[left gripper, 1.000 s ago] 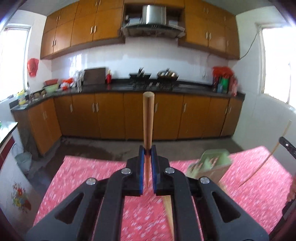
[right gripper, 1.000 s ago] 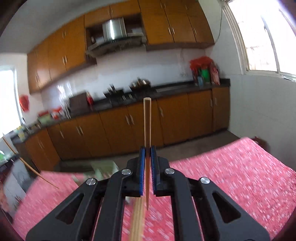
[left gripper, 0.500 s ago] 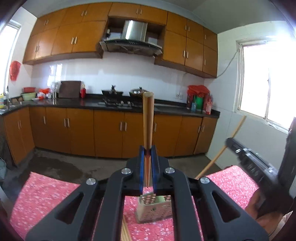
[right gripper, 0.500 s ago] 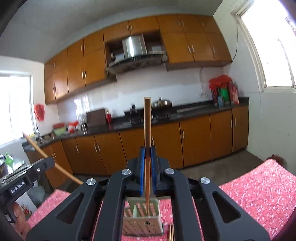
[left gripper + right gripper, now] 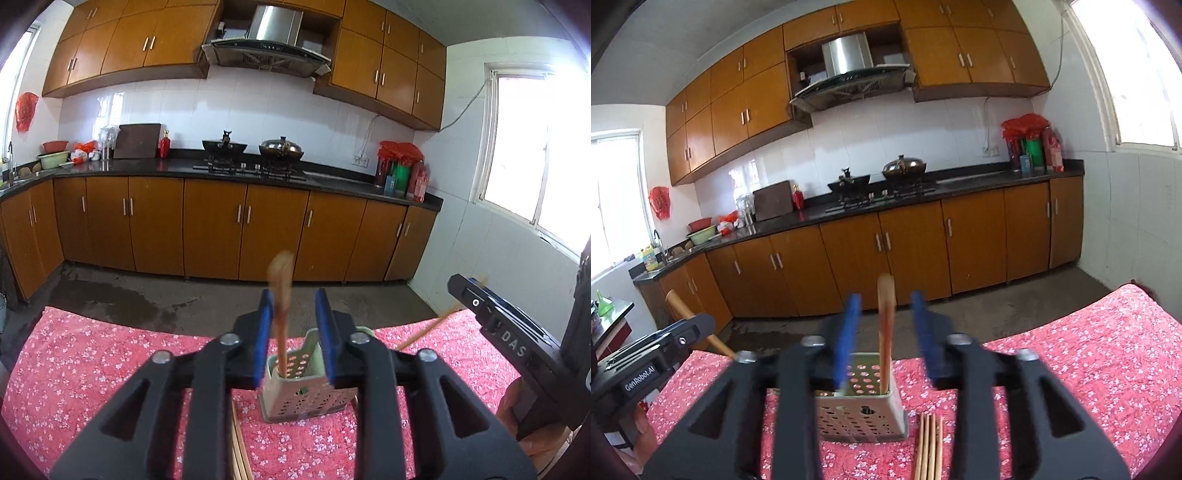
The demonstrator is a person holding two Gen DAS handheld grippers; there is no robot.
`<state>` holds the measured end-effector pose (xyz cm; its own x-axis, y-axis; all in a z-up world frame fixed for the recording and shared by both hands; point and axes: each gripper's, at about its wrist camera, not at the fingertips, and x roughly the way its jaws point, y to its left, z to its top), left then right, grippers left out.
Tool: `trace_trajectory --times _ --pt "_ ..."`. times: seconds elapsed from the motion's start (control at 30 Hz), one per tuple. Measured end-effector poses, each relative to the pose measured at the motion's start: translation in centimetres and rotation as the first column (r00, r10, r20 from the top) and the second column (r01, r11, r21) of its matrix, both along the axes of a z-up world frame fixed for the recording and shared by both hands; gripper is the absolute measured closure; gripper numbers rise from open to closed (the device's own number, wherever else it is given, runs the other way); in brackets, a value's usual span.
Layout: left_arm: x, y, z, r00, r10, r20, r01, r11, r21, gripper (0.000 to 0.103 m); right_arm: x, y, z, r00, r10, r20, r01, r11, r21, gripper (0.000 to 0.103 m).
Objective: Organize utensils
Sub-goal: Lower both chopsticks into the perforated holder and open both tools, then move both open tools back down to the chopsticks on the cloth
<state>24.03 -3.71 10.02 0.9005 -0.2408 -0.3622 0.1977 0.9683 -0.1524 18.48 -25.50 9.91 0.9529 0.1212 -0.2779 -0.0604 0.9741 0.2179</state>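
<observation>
A perforated metal utensil holder [image 5: 295,398] [image 5: 864,410] stands on the red flowered tablecloth [image 5: 92,369]. My left gripper [image 5: 293,306] hangs just above it, jaws opening. A blurred wooden chopstick [image 5: 280,314] leans by the left pad, its lower end inside the holder. My right gripper [image 5: 885,306] is over the holder too, jaws opening. Its chopstick [image 5: 885,332] stands free between the pads with its tip in the holder. Each gripper shows at the edge of the other's view: the right gripper [image 5: 509,336] and the left gripper [image 5: 653,362].
Several more chopsticks [image 5: 929,443] lie on the cloth beside the holder, also visible as chopsticks [image 5: 240,446] under my left fingers. A hand [image 5: 532,417] holds the right gripper. Beyond the table are bare floor [image 5: 147,291] and brown kitchen cabinets [image 5: 221,229].
Both grippers moved in over the holder, each shut on a chopstick. Now both jaws have parted and the chopsticks have slid down, their lower ends in the holder.
</observation>
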Motion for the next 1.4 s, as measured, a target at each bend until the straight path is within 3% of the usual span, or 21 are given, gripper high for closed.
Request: trace_trajectory --times 0.23,0.33,0.4,0.53,0.67,0.9,1.2,1.4 --pt "-3.7 3.6 1.0 0.997 0.065 0.044 -0.064 0.997 -0.034 0.064 -2.9 -3.9 0.1 0.996 -0.086 -0.005 0.086 0.996 0.028 0.063" --pt "-5.6 6.4 0.1 0.991 0.128 0.035 -0.127 0.991 -0.039 0.062 -3.6 -6.0 -2.0 0.986 -0.131 -0.1 0.134 0.991 0.028 0.063" --pt "-6.2 8.0 -1.1 0.987 0.16 0.005 -0.16 0.986 -0.036 0.062 -3.2 -6.4 -4.8 0.969 -0.114 -0.219 0.115 0.993 -0.008 0.064" --pt "-6.3 9.9 -5.5 0.971 0.206 -0.118 -0.203 0.979 0.037 0.062 -2.6 -5.4 -11.9 0.891 0.021 -0.453 -0.022 1.0 0.004 0.082" --pt "-6.6 10.1 -10.7 0.947 0.186 -0.263 -0.17 0.982 0.084 0.063 -3.3 -3.5 -16.7 0.82 0.102 -0.563 -0.102 0.994 0.033 0.087" --pt "-7.7 8.8 -16.6 0.906 0.122 -0.405 -0.092 0.991 0.094 0.068 -4.0 -1.4 -19.4 0.776 0.128 -0.618 -0.141 0.99 0.027 0.089" --pt "-8.0 6.2 -18.9 0.888 0.068 -0.455 -0.022 0.994 0.106 0.075 -3.2 -1.3 -19.9 0.793 0.003 -0.609 -0.092 0.989 -0.115 0.095" --pt "-8.1 5.1 -19.6 0.876 0.018 -0.482 0.031 0.995 0.094 0.085 -3.2 -1.8 -19.9 0.798 -0.005 -0.603 -0.08 0.99 -0.115 0.095"
